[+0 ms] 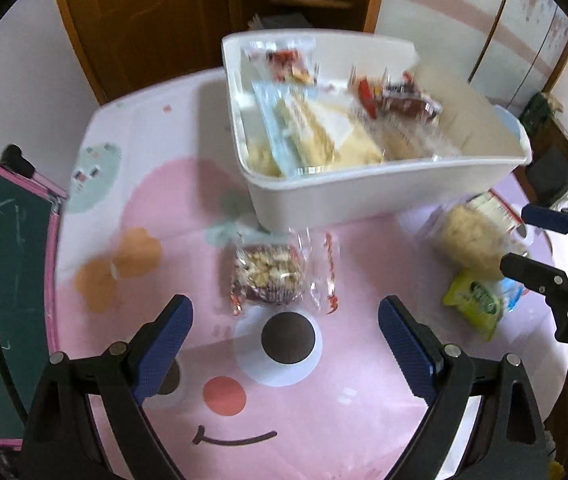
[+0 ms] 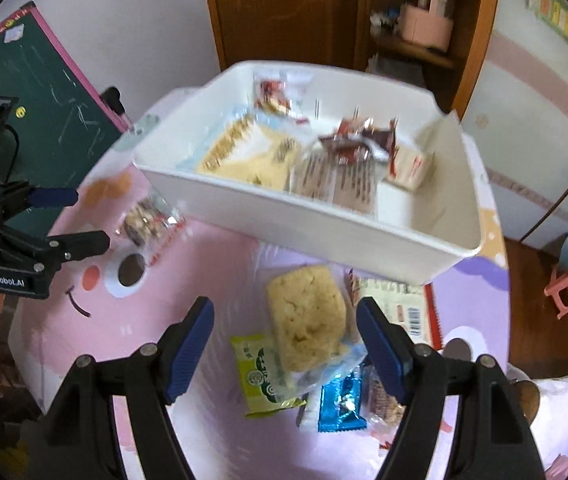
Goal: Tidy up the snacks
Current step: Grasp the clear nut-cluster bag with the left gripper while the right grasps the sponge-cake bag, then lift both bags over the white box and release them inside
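Inside white bin (image 1: 384, 184), blurred snack packets (image 1: 316, 128), labels unreadable

Ahead of my tongs I see a brown wooden door (image 2: 284, 12) and open shelving (image 2: 424, 40) against pale walls, a green chalkboard (image 1: 0, 280) off to their left, a small pink stool (image 2: 566, 292) on the dark floor to their right, and soft daylight.
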The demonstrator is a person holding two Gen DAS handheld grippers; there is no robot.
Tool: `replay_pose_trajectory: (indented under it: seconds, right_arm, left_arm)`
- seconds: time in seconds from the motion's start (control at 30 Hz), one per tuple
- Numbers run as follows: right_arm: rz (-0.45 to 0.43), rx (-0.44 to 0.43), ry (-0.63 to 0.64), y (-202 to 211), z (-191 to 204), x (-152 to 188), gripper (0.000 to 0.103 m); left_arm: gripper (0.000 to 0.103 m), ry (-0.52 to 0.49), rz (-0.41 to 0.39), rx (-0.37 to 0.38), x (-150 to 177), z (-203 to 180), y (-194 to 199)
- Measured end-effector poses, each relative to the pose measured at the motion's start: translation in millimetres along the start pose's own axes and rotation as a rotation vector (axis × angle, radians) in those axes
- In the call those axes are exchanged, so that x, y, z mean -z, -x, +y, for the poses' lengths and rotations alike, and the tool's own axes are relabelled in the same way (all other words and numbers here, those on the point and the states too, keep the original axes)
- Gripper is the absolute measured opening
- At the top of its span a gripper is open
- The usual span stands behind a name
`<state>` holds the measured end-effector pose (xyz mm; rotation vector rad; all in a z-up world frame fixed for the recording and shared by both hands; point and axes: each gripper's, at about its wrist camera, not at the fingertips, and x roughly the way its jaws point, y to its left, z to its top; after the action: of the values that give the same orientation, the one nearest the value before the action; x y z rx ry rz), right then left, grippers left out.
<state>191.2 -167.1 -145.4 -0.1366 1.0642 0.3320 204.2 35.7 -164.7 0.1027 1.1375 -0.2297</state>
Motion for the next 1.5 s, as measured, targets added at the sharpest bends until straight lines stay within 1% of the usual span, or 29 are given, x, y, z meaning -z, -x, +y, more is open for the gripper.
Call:
replay_pose_trajectory:
  seconds: [0.17,0.4,0.6,0.73,0.8,0.83,0.87,0.9,0.97,1.0,1.07,1.1,1.23,1.37,1.5]
  right_arm:
    - [0.041,0.001,0.007,-24.4,-3.9,0.6,0.074]
    - [0.068,-0.003,0.015,-41.1,-8.8,-2.9,0.074]
    - [0.098,0.005,0.027,-55.9,-10.3,-3.6,0.074]
    - [0.099,0.016,0.042,-62.2,-9.2,-0.3,0.074]
    - [0.094,0.018,0.049,-63.9,-7.7,1.2,0.072]
    - [0.093,0.017,0.052,-64.1,-7.0,2.2,0.066]
    - [0.097,0.012,0.054,-65.1,-6.6,2.9,0.059]
    - [0.096,0.009,0.052,-64.7,-6.0,4.2,0.059]
    - [0.090,0.009,0.052,-63.8,-5.4,5.6,0.058]
    - [0.086,0.008,0.054,-63.4,-4.9,6.6,0.058]
    - [0.082,0.004,0.061,-61.9,-3.5,8.4,0.055]
    - [0.078,0.001,0.064,-60.1,-2.8,9.4,0.055]
    - [0.050,-0.012,0.074,-45.8,5.2,12.8,0.055]
    - [0.006,-0.024,0.103,-21.9,19.4,15.8,0.055]
    - [-0.039,-0.042,0.121,5.2,33.0,15.2,0.055]
  left_arm:
    - [0.094,0.022,0.046,-0.003,-0.8,1.4,-32.6]
    - [0.094,0.046,0.082,-0.010,-5.6,6.2,-62.9]
    - [0.094,0.069,0.108,-0.008,-7.3,9.2,-81.1]
    - [0.094,0.056,0.097,-0.028,-9.2,7.4,-83.8]
    - [0.093,0.052,0.093,-0.033,-9.4,6.5,-84.5]
    - [0.093,0.047,0.091,-0.039,-9.2,5.9,-84.7]
    - [0.089,0.044,0.086,-0.039,-9.6,3.6,-83.2]
    - [0.079,0.041,0.079,-0.037,-10.3,3.1,-83.0]
    - [0.063,0.040,0.064,-0.035,-11.0,1.8,-76.1]
    - [0.058,0.046,0.067,-0.026,-12.8,0.4,-73.3]
    - [0.057,0.055,0.068,-0.027,-12.4,0.1,-71.1]
    - [0.055,0.055,0.067,-0.034,-11.2,-0.6,-69.8]
    - [0.054,0.047,0.047,-0.051,-1.5,-5.7,-55.3]
    - [0.054,0.039,0.022,-0.031,5.8,-9.5,-33.4]
    - [0.054,0.023,-0.022,-0.010,12.3,-16.0,-1.3]
